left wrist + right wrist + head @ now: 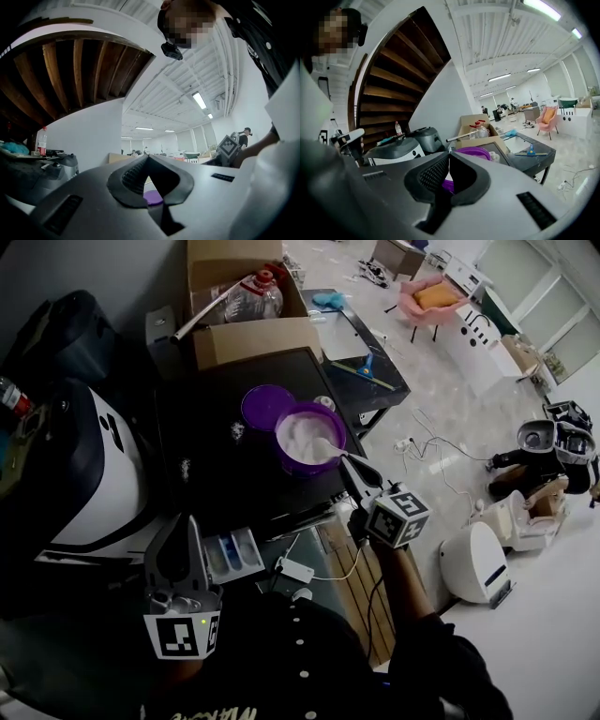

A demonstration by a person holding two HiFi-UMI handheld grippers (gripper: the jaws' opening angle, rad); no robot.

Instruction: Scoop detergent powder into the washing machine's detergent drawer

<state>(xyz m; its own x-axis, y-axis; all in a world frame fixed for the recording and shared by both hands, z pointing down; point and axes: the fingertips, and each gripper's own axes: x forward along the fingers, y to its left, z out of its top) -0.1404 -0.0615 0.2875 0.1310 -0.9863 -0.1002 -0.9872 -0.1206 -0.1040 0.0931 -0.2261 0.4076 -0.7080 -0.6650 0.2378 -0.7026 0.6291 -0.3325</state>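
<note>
Black tabletop (225, 474) holds a purple tub (314, 468) full of white powder (302, 435).

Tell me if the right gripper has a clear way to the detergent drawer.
Probably yes. The detergent drawer lies open; the left gripper sits beside it, not over it. The right gripper, holding the scoop at the bowl, faces no obstacle.

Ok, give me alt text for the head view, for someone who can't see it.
The right gripper, jaws shut on a white scoop, holds it over a purple tub of white powder on a black machine top. The left gripper, jaws shut, hovers beside the open detergent drawer.
</note>
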